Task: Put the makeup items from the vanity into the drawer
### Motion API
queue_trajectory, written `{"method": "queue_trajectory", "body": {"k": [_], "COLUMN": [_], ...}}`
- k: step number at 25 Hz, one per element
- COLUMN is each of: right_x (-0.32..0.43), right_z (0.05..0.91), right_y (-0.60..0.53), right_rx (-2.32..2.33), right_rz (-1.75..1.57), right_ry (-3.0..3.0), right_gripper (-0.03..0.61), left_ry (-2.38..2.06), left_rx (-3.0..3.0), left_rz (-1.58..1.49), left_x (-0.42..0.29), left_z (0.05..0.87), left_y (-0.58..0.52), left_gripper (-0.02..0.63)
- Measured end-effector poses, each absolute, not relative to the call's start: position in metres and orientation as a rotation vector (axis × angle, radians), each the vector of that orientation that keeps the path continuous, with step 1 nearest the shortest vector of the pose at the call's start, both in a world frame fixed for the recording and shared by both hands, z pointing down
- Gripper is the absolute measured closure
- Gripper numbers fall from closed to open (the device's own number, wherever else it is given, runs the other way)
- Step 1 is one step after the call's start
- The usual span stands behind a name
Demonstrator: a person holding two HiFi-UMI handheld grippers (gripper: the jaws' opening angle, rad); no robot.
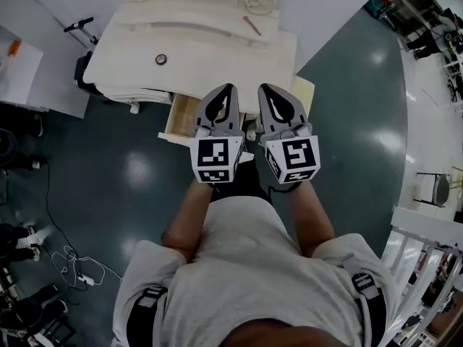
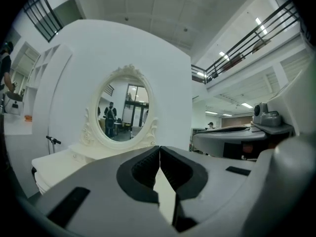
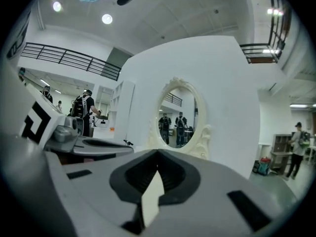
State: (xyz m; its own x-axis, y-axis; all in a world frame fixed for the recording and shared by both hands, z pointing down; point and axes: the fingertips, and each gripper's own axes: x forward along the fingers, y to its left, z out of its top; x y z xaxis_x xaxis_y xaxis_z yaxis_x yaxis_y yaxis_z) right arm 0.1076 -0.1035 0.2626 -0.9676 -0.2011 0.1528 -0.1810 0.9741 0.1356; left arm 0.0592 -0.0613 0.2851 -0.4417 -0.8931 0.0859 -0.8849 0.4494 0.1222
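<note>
The cream vanity [image 1: 217, 49] stands ahead of me, its oval mirror [image 2: 126, 110] [image 3: 177, 115] upright at the back. On its top lie a thin pink pencil-like item [image 1: 251, 25] and a small round dark item [image 1: 160, 59]. Below the front edge an open drawer [image 1: 182, 116] shows its wooden inside. My left gripper [image 1: 230, 87] [image 2: 159, 147] and right gripper [image 1: 263, 87] [image 3: 158, 152] are held side by side over the drawer, pointing at the vanity. Both are shut with nothing between the jaws.
A white table [image 1: 18, 71] stands at the left and a black object [image 1: 81, 71] sits by the vanity's left end. Cables [image 1: 72, 266] lie on the dark floor at lower left. A chair [image 1: 432, 189] and white railing [image 1: 423, 259] are at the right.
</note>
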Motion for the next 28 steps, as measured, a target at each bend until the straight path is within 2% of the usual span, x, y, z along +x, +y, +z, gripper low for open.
{"method": "queue_trajectory", "body": {"k": [11, 28], "right_x": [0.030, -0.049], "right_z": [0.308, 0.437], "right_y": [-0.225, -0.310], "right_rx": [0.190, 0.066], "right_rz": [-0.114, -0.017], "right_ry": [-2.883, -2.646], "right_gripper": [0.565, 0.563], "left_ry": [-2.534, -2.358], "left_rx": [1.412, 1.180], "left_rz": [-0.002, 0.147], "left_x": [-0.016, -0.048], "left_z": [0.328, 0.440], "left_y": [-0.146, -0.194], "left_gripper": [0.606, 0.606]}}
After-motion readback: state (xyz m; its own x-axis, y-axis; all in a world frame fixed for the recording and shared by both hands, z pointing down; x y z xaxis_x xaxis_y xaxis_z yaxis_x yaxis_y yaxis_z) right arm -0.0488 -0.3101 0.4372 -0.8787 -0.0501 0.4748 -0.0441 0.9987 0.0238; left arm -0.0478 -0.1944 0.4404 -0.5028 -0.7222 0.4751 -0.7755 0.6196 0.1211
